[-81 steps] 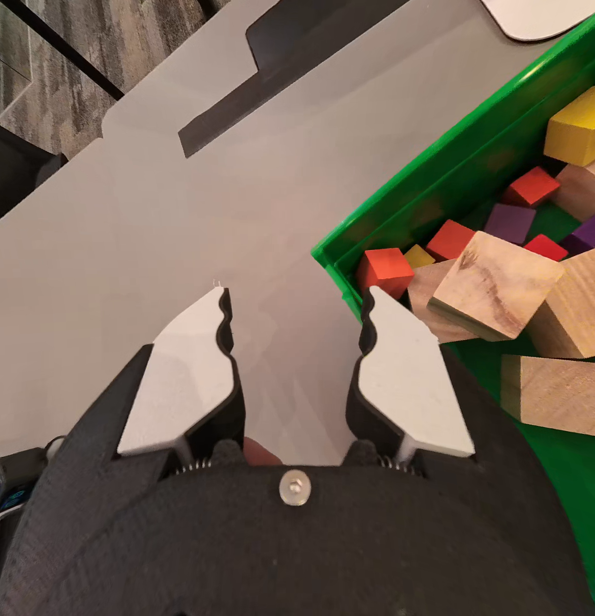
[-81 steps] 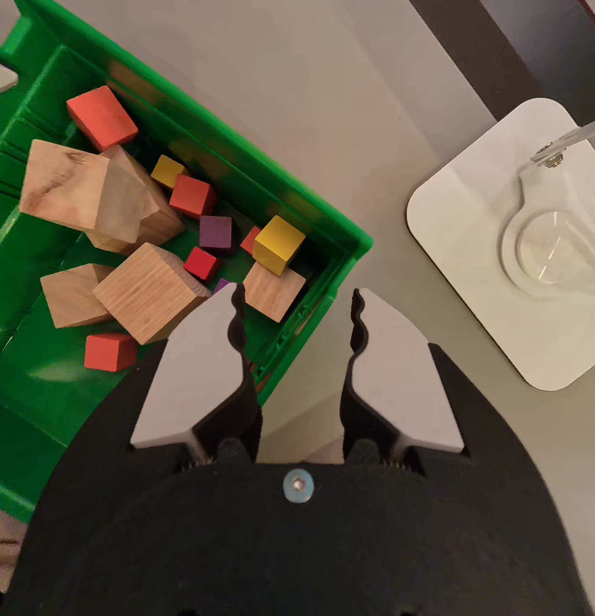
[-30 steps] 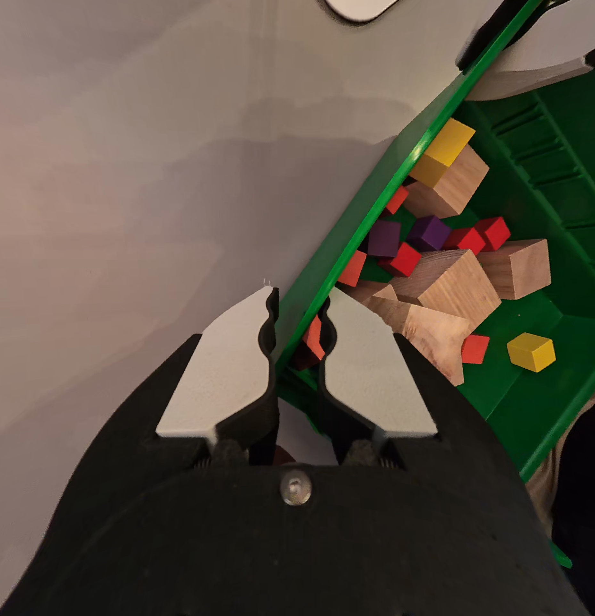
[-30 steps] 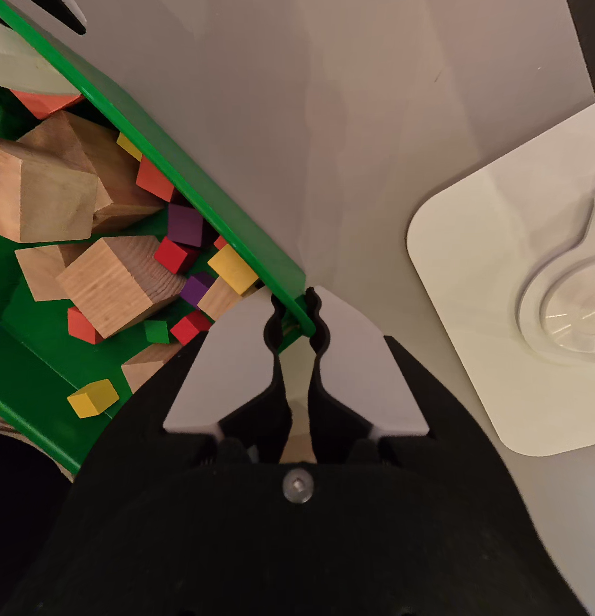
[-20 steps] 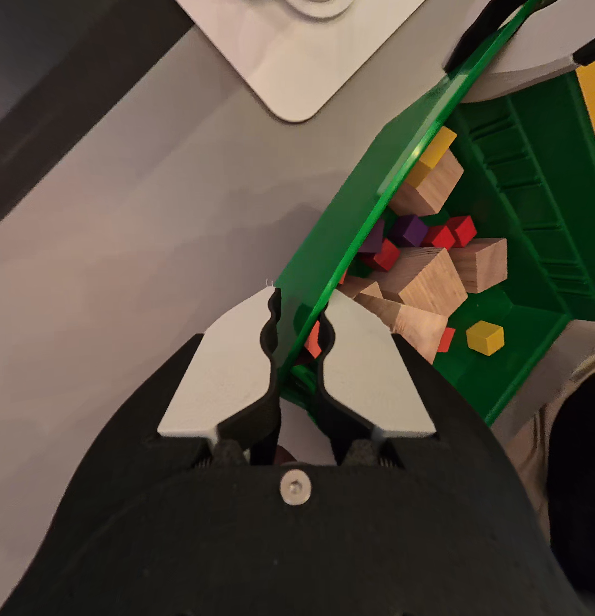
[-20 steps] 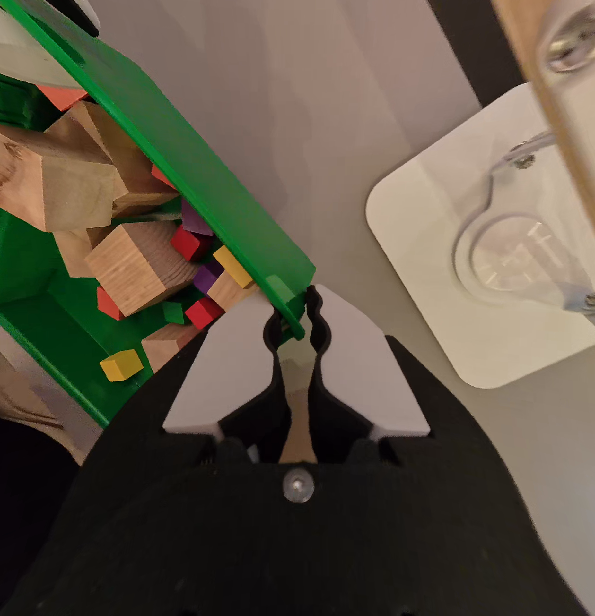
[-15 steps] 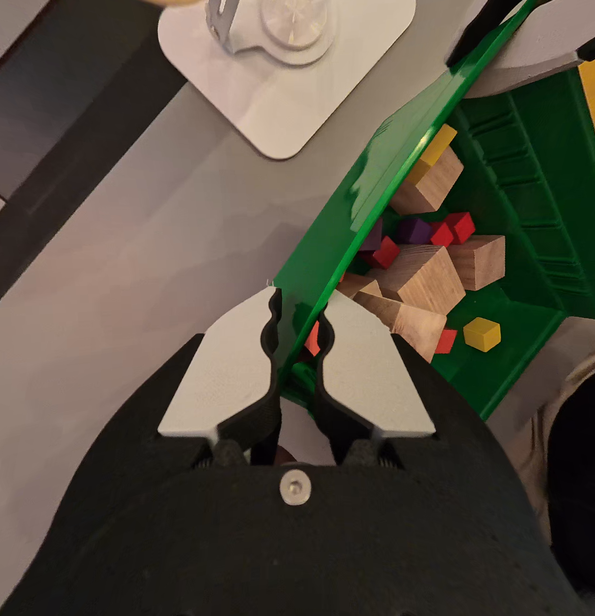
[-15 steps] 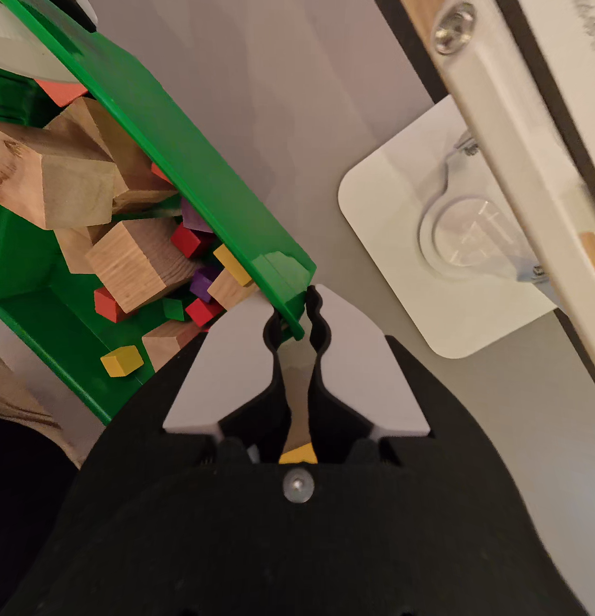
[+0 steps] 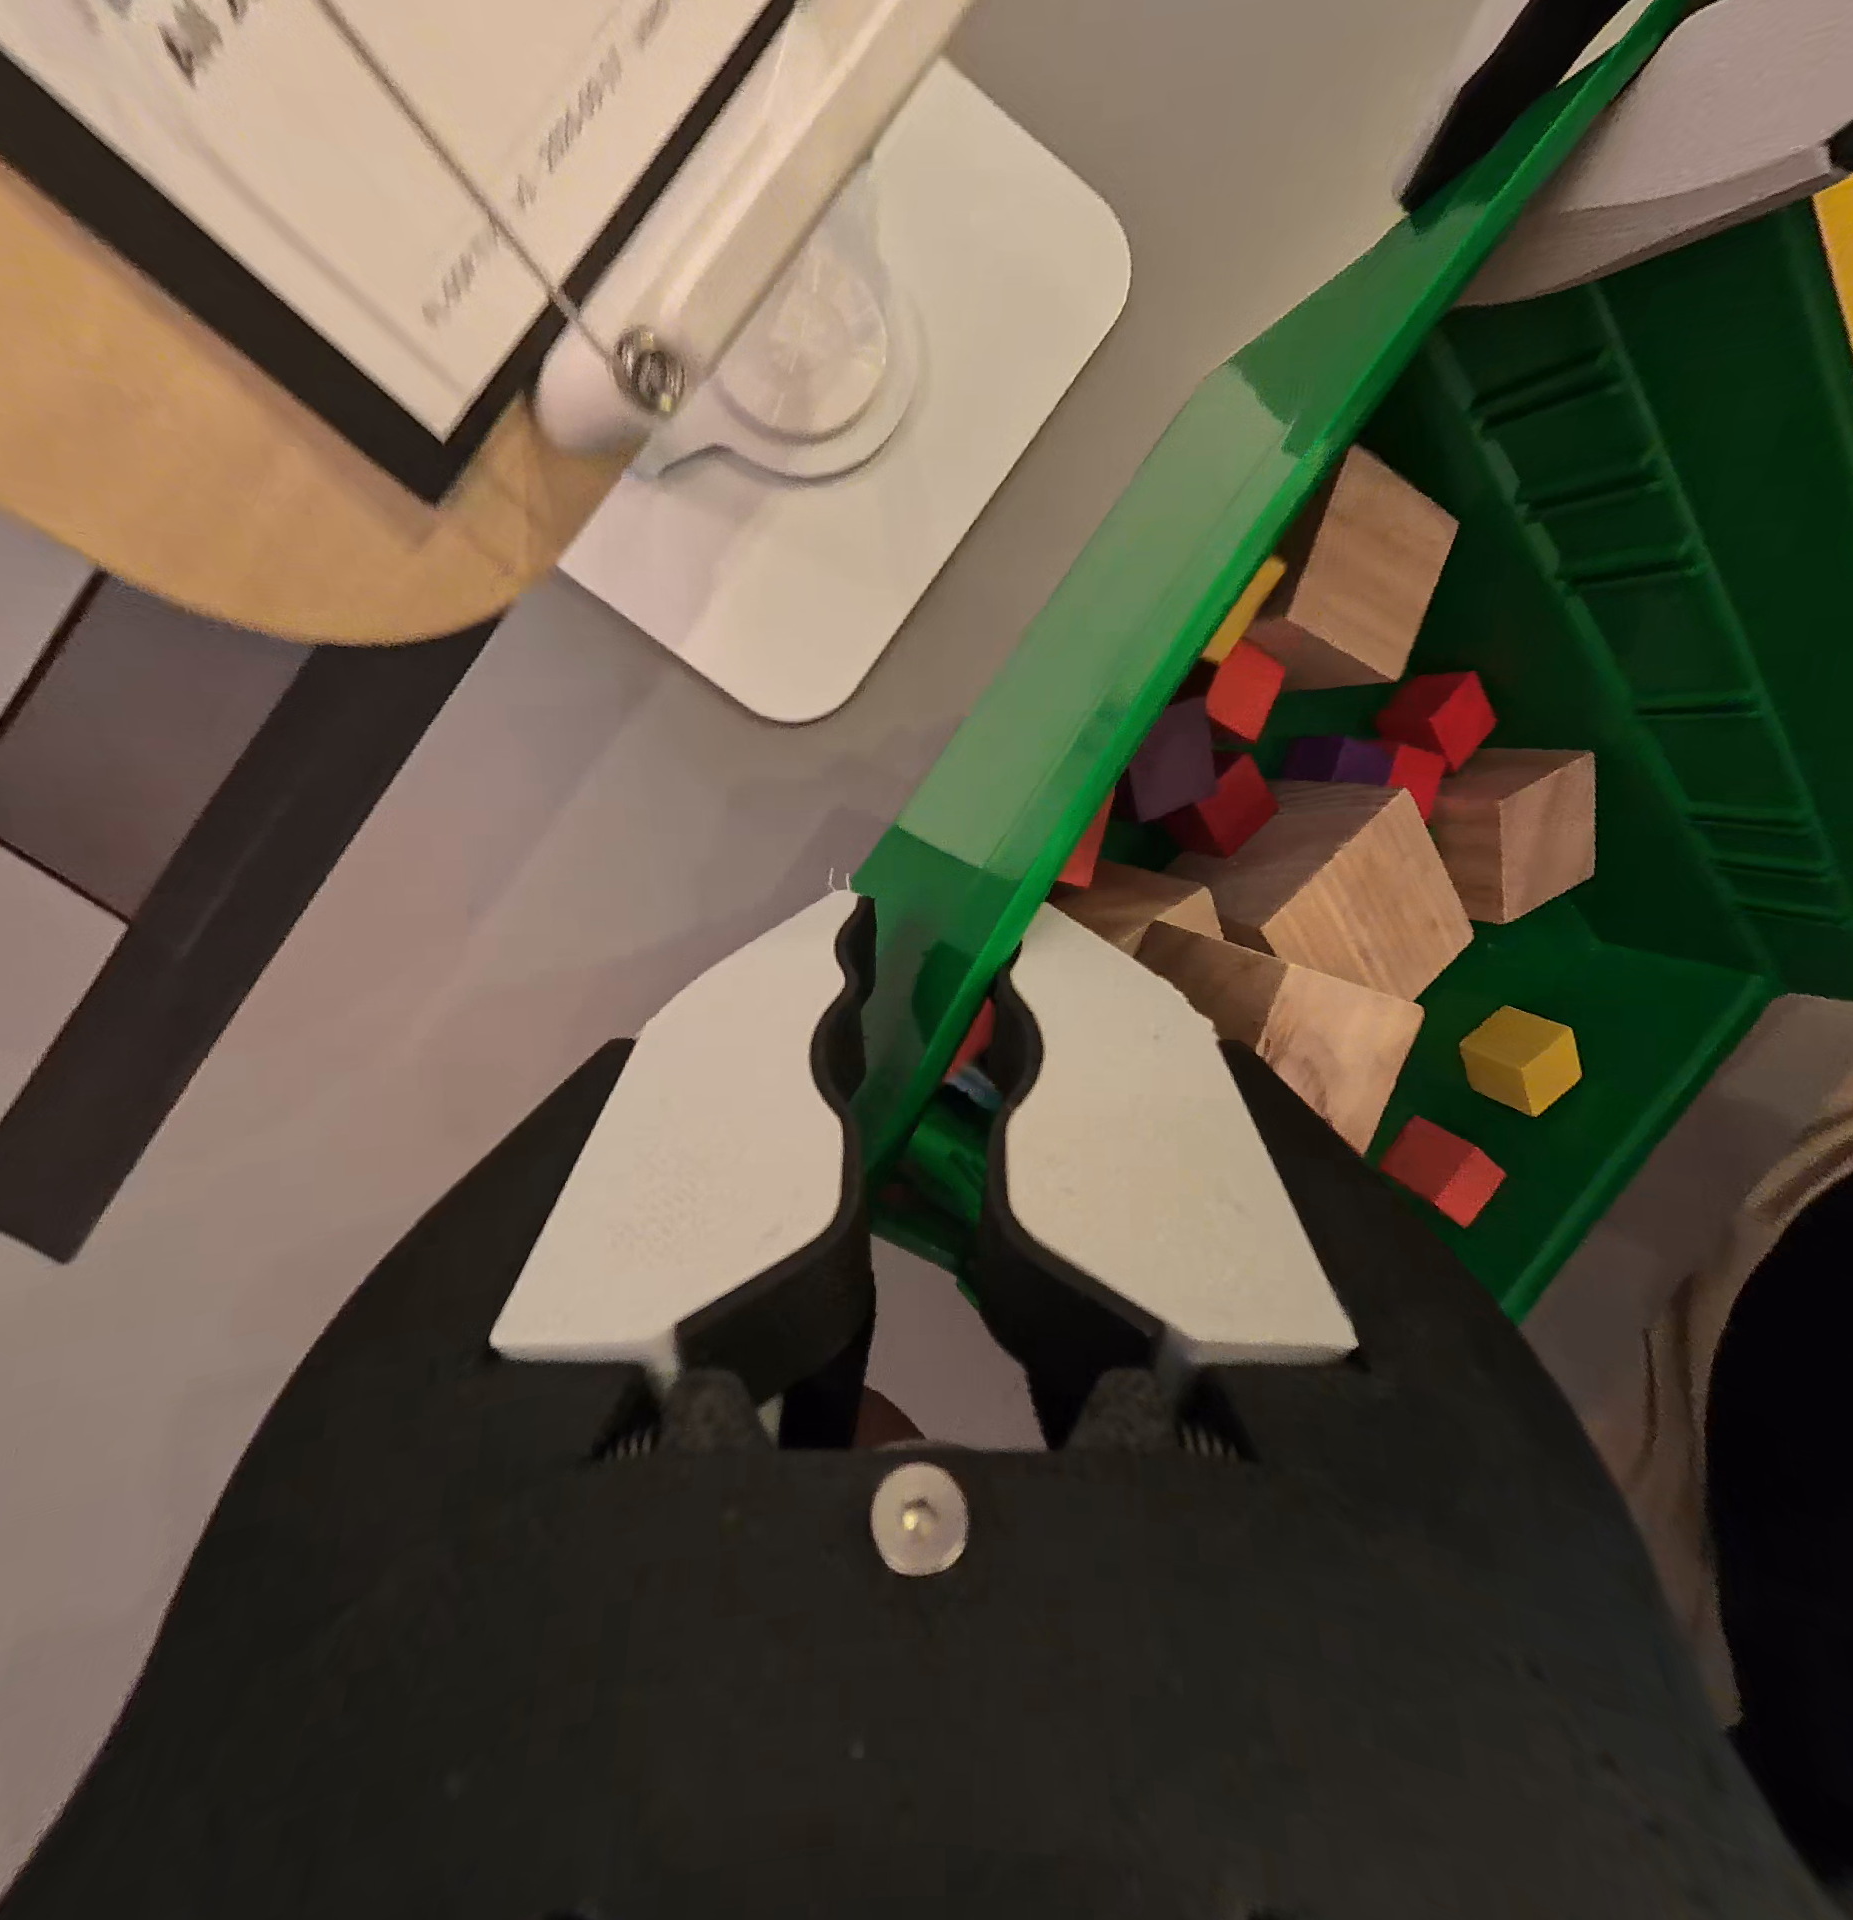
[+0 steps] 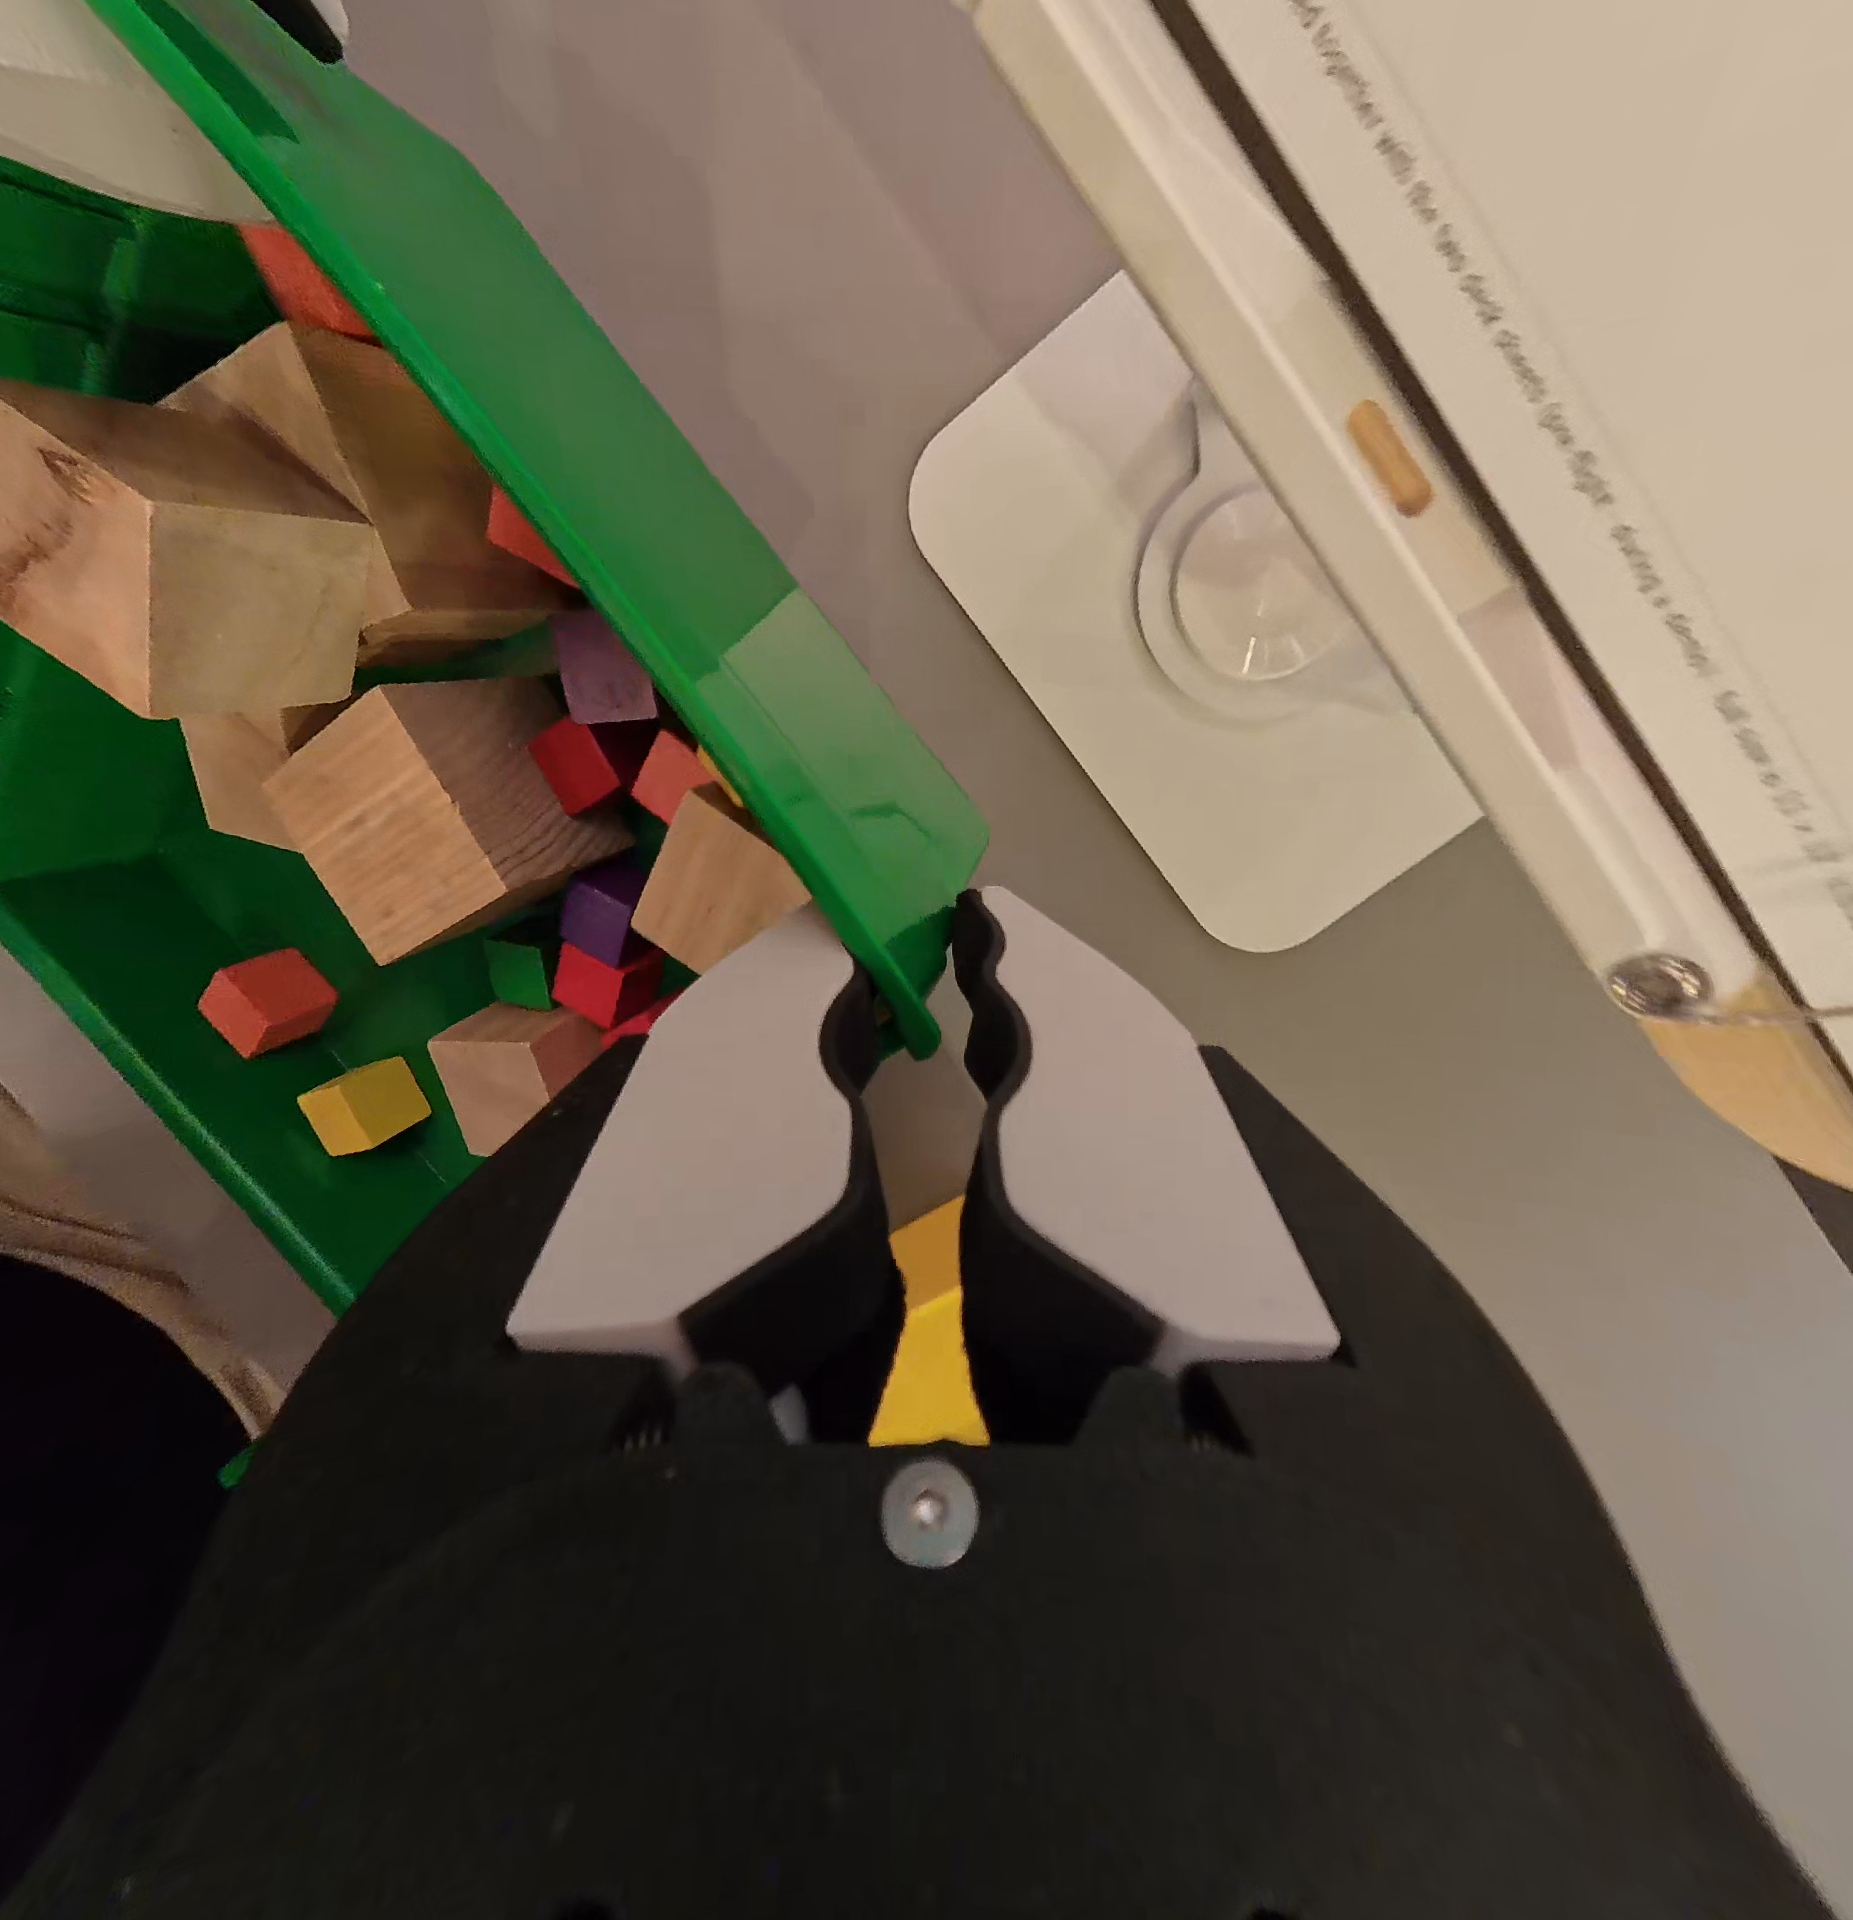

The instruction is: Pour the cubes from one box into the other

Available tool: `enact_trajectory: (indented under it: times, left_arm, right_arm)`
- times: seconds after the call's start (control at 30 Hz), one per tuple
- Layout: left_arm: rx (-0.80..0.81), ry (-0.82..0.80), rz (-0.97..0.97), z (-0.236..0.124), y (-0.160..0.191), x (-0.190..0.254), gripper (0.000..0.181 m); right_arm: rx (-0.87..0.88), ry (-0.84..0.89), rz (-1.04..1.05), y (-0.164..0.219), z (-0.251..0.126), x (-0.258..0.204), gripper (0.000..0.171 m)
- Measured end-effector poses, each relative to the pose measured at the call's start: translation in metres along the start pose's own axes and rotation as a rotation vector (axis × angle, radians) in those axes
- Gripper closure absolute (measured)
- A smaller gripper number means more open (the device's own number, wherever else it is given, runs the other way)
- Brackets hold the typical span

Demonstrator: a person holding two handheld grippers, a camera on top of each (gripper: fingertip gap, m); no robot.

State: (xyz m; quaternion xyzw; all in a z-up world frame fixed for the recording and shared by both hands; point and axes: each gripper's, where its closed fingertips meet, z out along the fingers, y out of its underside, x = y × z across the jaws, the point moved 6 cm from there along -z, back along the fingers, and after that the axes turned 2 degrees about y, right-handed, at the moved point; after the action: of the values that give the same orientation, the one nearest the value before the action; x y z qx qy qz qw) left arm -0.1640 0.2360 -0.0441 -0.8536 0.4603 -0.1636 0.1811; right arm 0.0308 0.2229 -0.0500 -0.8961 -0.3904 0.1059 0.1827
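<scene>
Both grippers hold the same green plastic box (image 9: 1140, 665) by one long wall, one at each end. The left gripper (image 9: 927, 997) has its jaws nearly closed, with the rim of the wall clamped between them. The right gripper (image 10: 906, 987) is the same, closed on the wall near the other corner. The long axis of the box runs from one gripper to the other, so neither hand is nearer; they share it.

The box is tilted toward the gripped wall. The wooden and coloured cubes (image 10: 402, 800) lie heaped against that wall, and a few small ones stay loose on the floor of the box. In my judgement, the pour must go over this held rim. A yellow surface (image 9: 1852, 281), probably the other box, shows beyond the green one, but I cannot tell exactly how it lies. On the grey table (image 9: 486, 935) a white plastic pad (image 10: 1088, 665) is near.
</scene>
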Motion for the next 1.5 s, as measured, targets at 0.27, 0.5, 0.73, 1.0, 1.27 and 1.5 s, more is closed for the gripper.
enact_trajectory:
  times: [0.27,0.5,0.73,1.0,1.27,1.5]
  left_arm:
    - [-0.002,0.001,0.053,-0.020,-0.062,0.018,0.163]
    - [0.030,-0.004,0.124,-0.036,-0.137,0.041,0.163]
    - [0.046,-0.004,0.187,-0.031,-0.211,0.067,0.163]
    - [0.072,0.008,0.268,-0.006,-0.279,0.108,0.165]
    - [0.131,-0.020,0.315,0.018,-0.311,0.133,0.164]
    - [0.153,-0.028,0.318,0.030,-0.297,0.137,0.165]
  right_arm:
    - [0.030,0.016,0.027,0.007,-0.056,0.033,0.163]
    - [0.080,0.072,0.070,0.021,-0.122,0.075,0.162]
    - [0.100,0.129,0.125,0.048,-0.171,0.125,0.162]
    - [0.118,0.223,0.189,0.098,-0.213,0.172,0.161]
    - [0.158,0.314,0.219,0.133,-0.228,0.196,0.161]
    - [0.161,0.329,0.181,0.140,-0.216,0.190,0.162]
